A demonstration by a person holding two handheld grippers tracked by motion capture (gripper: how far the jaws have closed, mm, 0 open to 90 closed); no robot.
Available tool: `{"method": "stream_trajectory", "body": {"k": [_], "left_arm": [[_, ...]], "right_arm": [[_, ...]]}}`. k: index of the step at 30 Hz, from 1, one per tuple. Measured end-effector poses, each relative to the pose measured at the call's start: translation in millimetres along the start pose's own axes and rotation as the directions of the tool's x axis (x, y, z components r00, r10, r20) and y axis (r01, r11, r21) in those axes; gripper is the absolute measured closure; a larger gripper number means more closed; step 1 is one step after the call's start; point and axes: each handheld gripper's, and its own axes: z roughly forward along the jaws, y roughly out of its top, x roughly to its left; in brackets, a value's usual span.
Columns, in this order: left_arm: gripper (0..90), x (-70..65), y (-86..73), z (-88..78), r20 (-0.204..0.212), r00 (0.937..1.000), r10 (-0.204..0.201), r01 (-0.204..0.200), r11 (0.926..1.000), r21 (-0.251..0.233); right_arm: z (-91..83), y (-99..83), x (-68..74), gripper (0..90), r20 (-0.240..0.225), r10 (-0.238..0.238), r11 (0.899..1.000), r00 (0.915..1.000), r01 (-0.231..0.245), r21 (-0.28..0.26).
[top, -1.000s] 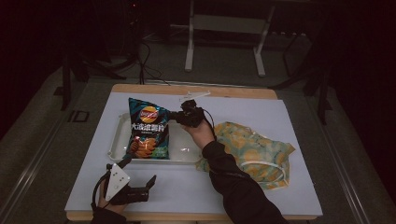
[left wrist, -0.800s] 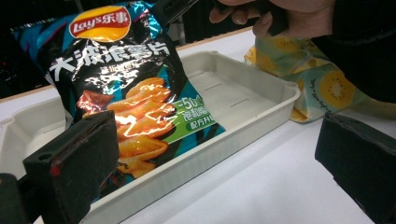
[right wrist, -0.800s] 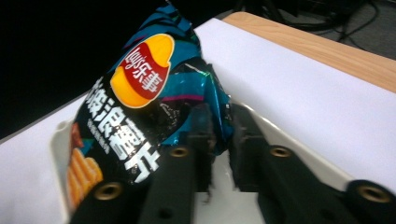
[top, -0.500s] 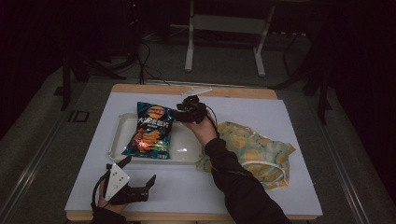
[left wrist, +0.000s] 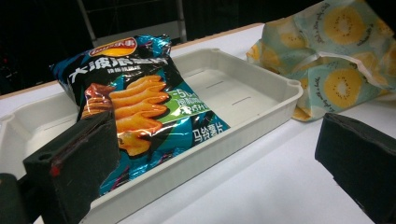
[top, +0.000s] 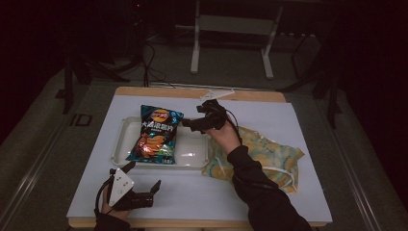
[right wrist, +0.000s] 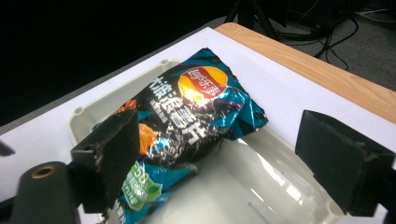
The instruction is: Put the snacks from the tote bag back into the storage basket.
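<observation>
A white-covered worktop stands in a dark room. A bag of crisps lies in the left half of a white tray near the worktop's middle, its top leaning on the tray's far rim. The right claw hovers over the tray's far right corner, jaws apart and empty, just beside the bag. A kiwi-print cloth bag lies against the tray's right side. The left claw rests open near the worktop's front left edge.
</observation>
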Motion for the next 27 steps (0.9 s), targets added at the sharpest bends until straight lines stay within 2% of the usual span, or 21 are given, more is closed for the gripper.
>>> {"method": "stream_trajectory", "body": {"k": [2,5,10,14,18,19,27], "left_arm": [[0.2,-0.2,-0.1,0.1,0.000,1.0000,0.000,0.000,1.0000,0.002],[0.3,0.0,-0.2,0.0,-0.002,1.0000,0.000,0.000,1.0000,0.003],[0.3,0.4,-0.4,0.6,-0.002,1.0000,0.001,-0.001,1.0000,0.007],[0.3,0.1,-0.5,0.7,0.001,1.0000,0.002,-0.002,1.0000,0.007],[0.3,-0.1,-0.7,1.3,0.003,1.0000,0.000,0.000,0.9999,0.010],[0.2,-0.2,-0.8,1.5,0.004,1.0000,0.000,0.000,0.9999,0.011],[0.3,0.4,-1.0,1.7,0.005,1.0000,0.001,-0.001,0.9998,0.020]], "right_arm": [[-6.4,-2.0,-1.6,13.5,-0.005,-0.017,1.000,0.9999,0.017,0.004],[-19.4,-4.9,-5.1,13.6,0.021,-0.019,1.000,0.9996,0.019,-0.013],[-45.1,-10.2,-14.6,13.9,0.115,-0.031,0.999,0.9929,0.034,-0.027],[-64.4,-17.0,-26.6,14.0,0.137,0.000,0.999,0.9906,0.006,-0.040],[-77.4,-22.8,-33.9,14.0,0.165,-0.003,0.999,0.9864,0.010,-0.040],[-86.7,-28.0,-39.4,14.1,0.178,0.007,0.999,0.9839,0.002,-0.048],[-117.7,-50.9,-52.2,14.3,0.216,0.043,0.996,0.9754,-0.025,-0.088]]}}
